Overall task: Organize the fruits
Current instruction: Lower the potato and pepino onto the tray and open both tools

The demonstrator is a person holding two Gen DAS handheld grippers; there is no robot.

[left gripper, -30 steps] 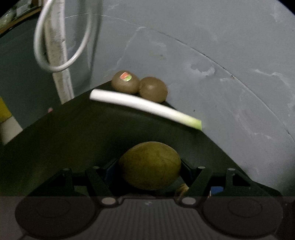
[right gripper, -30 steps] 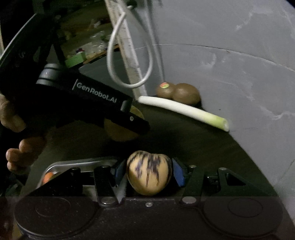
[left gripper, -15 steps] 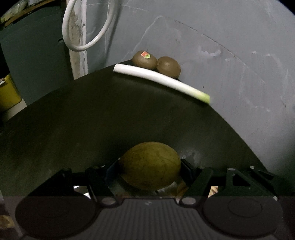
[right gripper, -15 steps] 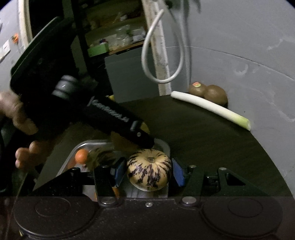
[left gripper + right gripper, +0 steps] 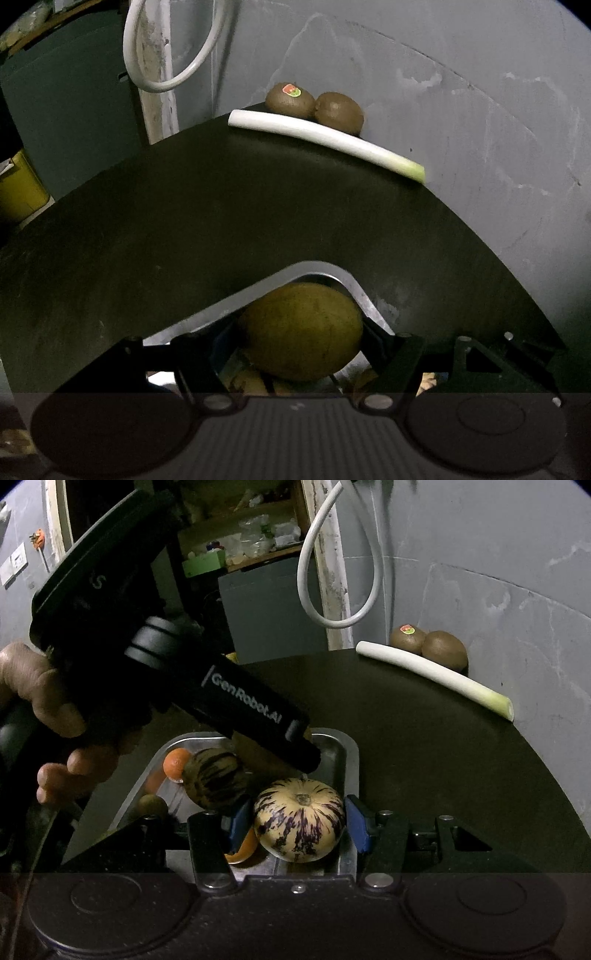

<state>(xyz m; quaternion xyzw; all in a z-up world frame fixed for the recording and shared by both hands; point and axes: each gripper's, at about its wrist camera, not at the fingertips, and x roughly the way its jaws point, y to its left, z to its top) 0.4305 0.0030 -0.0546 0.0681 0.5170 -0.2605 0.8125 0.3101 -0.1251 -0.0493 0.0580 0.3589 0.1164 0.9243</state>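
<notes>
My left gripper (image 5: 301,332) is shut on a yellow-green round fruit (image 5: 301,330) and holds it over the far corner of a metal tray (image 5: 354,288). My right gripper (image 5: 299,821) is shut on a cream fruit with purple stripes (image 5: 299,819) over the near right part of the same tray (image 5: 351,753). The tray holds another striped fruit (image 5: 214,779), an orange (image 5: 175,762) and a small brown fruit (image 5: 151,805). The left gripper's black body (image 5: 236,698) reaches over the tray in the right wrist view.
Two kiwis (image 5: 314,105) and a white leek stalk (image 5: 325,138) lie at the far edge of the dark round table (image 5: 184,221), against the grey wall. They also show in the right wrist view, the kiwis (image 5: 428,644) behind the leek (image 5: 436,675). A white cable loop (image 5: 332,572) hangs behind.
Both grippers have drawn back from the kiwis and leek with their fruits and now hang over the metal tray, which has come into view under them.
</notes>
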